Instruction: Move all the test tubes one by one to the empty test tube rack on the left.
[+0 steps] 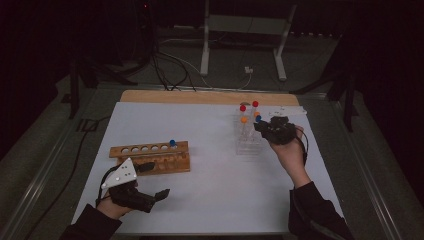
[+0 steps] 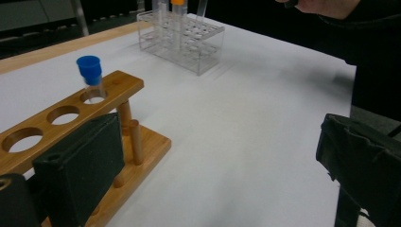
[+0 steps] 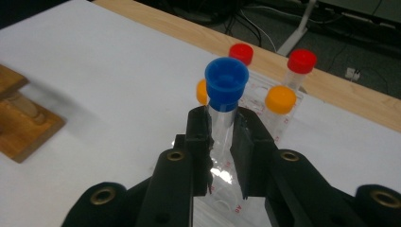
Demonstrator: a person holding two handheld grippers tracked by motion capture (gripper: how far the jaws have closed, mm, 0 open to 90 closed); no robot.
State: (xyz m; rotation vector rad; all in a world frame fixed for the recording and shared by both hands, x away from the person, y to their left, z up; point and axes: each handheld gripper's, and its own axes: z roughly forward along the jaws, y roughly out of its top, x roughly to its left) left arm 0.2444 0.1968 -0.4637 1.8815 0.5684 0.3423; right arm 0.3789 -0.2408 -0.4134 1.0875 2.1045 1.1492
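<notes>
Pinching a blue-capped tube (image 3: 226, 90) just below its cap, the right gripper (image 3: 221, 124) draws it from the clear rack (image 1: 248, 145) at two o'clock and should keep it upright, while the left gripper (image 1: 159, 194) idles open.

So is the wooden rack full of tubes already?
No: in the left gripper view the wooden rack holds one blue-capped tube in its end hole, and the holes beside it stand open.
</notes>
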